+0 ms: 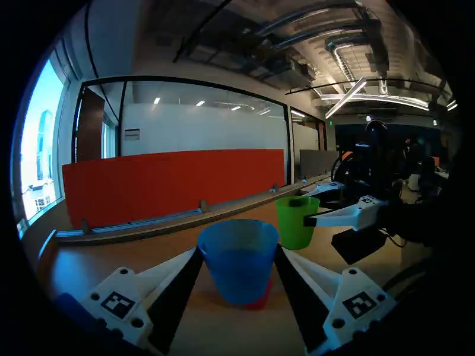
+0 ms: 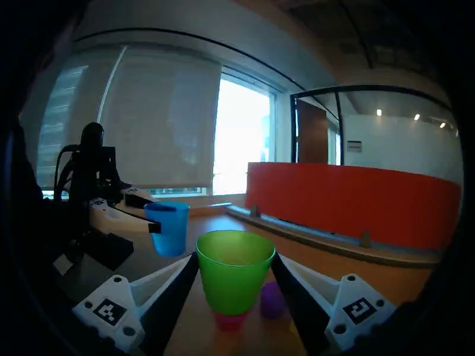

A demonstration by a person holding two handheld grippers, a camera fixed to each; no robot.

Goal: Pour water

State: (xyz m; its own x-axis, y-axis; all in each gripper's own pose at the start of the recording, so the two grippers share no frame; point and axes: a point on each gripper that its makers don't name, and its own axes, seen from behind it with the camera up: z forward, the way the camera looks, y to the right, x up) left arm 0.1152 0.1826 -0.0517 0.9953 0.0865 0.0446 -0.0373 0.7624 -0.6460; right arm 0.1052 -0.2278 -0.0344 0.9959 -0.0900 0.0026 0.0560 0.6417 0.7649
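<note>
Well, in the left gripper view my left gripper (image 1: pixel 238 254) clamps the upright blue cup (image 1: pixel 238 273) over the desk (image 1: pixel 136 258). In the right gripper view my right gripper (image 2: pixel 233 261) squeezes the upright green cup (image 2: pixel 233 279), with the blue cup farther left.

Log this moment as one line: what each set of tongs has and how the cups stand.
left tongs: shut on blue cup, upright | right tongs: shut on green cup, upright | pour: neither tipped
</note>
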